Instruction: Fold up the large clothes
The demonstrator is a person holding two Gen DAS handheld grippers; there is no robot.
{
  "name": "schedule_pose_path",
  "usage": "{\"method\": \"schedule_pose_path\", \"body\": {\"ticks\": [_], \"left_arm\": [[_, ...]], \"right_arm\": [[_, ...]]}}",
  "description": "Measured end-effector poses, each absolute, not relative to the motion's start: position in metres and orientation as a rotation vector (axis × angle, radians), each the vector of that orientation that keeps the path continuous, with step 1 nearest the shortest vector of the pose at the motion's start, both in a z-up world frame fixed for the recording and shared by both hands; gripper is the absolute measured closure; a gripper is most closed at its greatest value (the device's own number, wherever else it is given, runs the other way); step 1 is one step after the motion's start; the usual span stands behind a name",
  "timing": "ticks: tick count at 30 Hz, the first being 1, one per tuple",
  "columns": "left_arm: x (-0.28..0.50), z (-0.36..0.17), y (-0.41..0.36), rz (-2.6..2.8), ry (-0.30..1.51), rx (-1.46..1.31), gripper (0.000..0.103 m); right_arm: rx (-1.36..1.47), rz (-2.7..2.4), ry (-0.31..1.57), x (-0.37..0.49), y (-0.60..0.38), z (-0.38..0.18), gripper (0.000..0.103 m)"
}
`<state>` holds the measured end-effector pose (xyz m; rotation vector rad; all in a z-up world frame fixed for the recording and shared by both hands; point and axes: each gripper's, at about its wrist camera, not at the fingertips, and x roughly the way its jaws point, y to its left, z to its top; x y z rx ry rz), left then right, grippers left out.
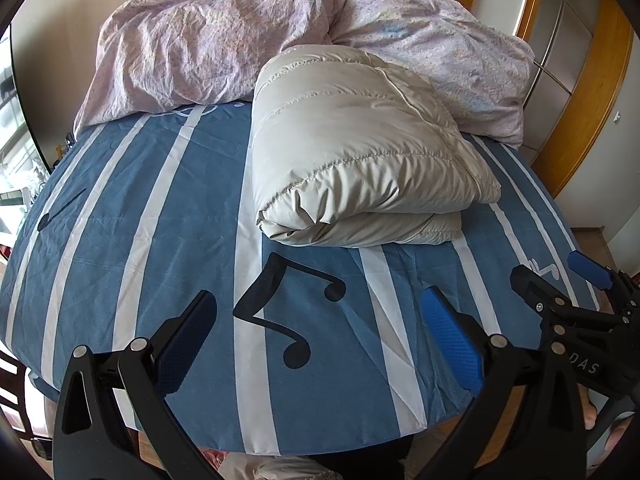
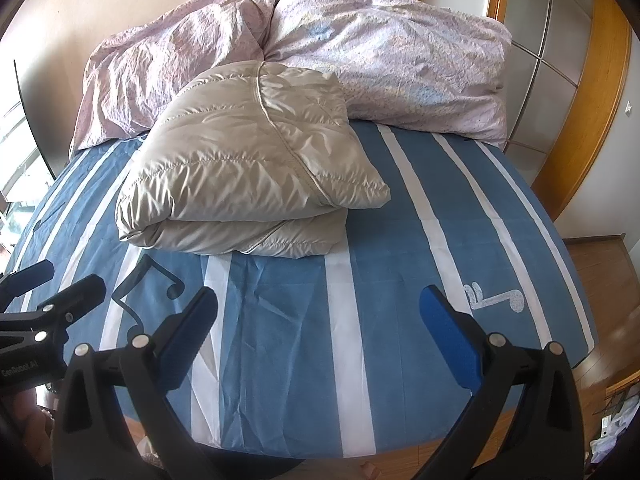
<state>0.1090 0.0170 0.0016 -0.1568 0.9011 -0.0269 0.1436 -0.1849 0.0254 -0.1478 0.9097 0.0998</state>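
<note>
Claws spread wide above the bed, folded jacket lying beyond them

Claws come first in both views. The left claw (image 1: 320, 340) is released, its two blue-padded fingers (image 1: 452, 336) standing far apart with nothing between them, poised over the near part of the bed sheet (image 1: 160, 240). The right claw (image 2: 320, 340) is likewise released and empty, its fingers (image 2: 448, 336) set wide over the sheet near the bed's front edge. Each claw shows at the edge of the other's view: the right one at the lower right of the left wrist view, the left one at the lower left of the right wrist view, so the two sit side by side and apart.

Under and between the left claw's fingers the blue sheet with white stripes carries a large black music note (image 1: 288, 312). A small white note (image 2: 496, 298) is printed just beyond the right claw's right finger.

Past the claws, well clear of both, lies the puffer jacket (image 1: 352, 152), a beige quilted garment folded into a thick bundle of stacked layers, its rounded fold facing the claws. It rests on the sheet around the middle of the bed, nearer the left claw's line of sight than the right's.

Behind the jacket and touching its far side, a crumpled pink floral duvet (image 1: 200, 48) is heaped along the head of the bed against the beige wall (image 2: 80, 20). A wooden-framed wardrobe (image 2: 580, 100) stands to the right.
</note>
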Motion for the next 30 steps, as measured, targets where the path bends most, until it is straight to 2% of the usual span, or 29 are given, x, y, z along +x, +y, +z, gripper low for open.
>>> {"method": "schedule_pose_path", "body": {"ticks": [30], "left_arm": [[0.1085, 0.0030, 0.0222, -0.033, 0.903, -0.167, 0.001]], "right_arm": [[-0.147, 0.105, 0.907, 0.1451, -0.1867, 0.0278, 0.002]]}}
